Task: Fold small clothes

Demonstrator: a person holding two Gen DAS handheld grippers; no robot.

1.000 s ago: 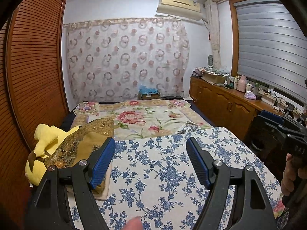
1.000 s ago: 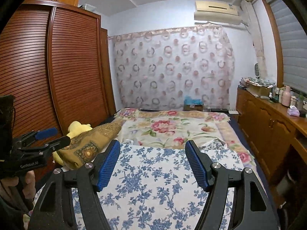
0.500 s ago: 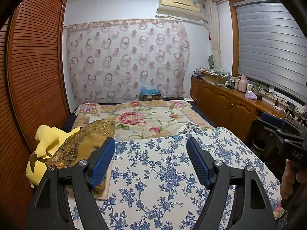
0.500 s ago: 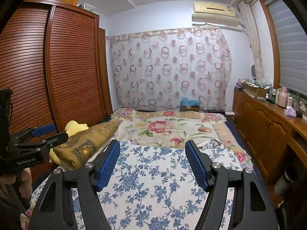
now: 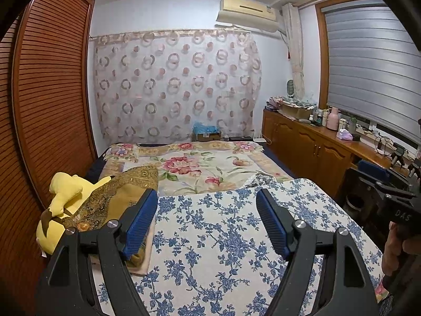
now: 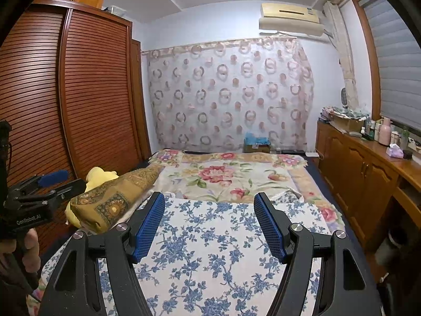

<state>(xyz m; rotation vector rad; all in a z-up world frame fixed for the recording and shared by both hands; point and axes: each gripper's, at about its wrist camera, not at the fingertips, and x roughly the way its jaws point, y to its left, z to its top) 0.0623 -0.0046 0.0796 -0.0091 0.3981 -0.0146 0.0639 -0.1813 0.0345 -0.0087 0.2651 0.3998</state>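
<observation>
Count: one yellow plush toy (image 5: pixel 61 200), one gold patterned pillow (image 5: pixel 115 200), one blue-flowered sheet (image 5: pixel 218 239) over bed, one pink-flowered blanket (image 5: pixel 200 166) beyond. Small clothes: you have none identifiable in either view. Your left gripper (image 5: pixel 206 222): jaws wide apart, nothing between pads, hovering above sheet, pillow just beside left finger. Your right gripper (image 6: pixel 209 226): jaws equally wide, empty, above same sheet. Wooden cabinet (image 6: pixel 363 173) runs along right.
</observation>
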